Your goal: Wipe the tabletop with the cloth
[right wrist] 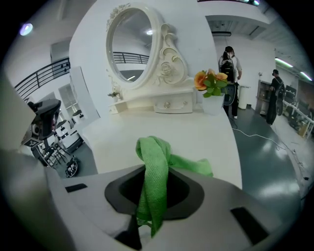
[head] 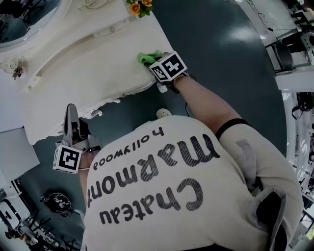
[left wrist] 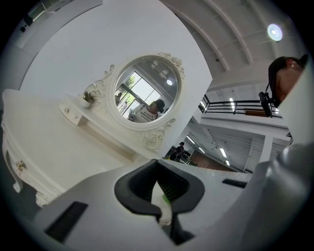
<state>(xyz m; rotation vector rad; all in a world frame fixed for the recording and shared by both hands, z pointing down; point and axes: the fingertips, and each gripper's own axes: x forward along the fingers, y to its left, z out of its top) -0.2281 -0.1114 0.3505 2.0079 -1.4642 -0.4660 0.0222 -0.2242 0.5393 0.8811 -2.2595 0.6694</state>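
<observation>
A green cloth point(head: 147, 58) lies bunched at the right front edge of the white dressing tabletop point(head: 88, 59). My right gripper point(head: 151, 62) is shut on it. In the right gripper view the cloth point(right wrist: 156, 166) stands up in a twisted fold between the jaws of the right gripper point(right wrist: 152, 198), with a flap spread on the tabletop point(right wrist: 162, 125). My left gripper point(head: 71, 112) hangs off the table's front left edge over the floor, shut and holding nothing. In its own view the left gripper point(left wrist: 161, 197) points up past the tabletop point(left wrist: 49, 147).
A round mirror point(right wrist: 130, 44) in a carved white frame stands at the table's back, with a small drawer shelf below. Orange flowers point(head: 139, 7) sit at the back right corner. Dark floor point(head: 221, 49) borders the table's right. A black object point(head: 58, 202) lies on the floor at left. People point(right wrist: 229, 63) stand far off.
</observation>
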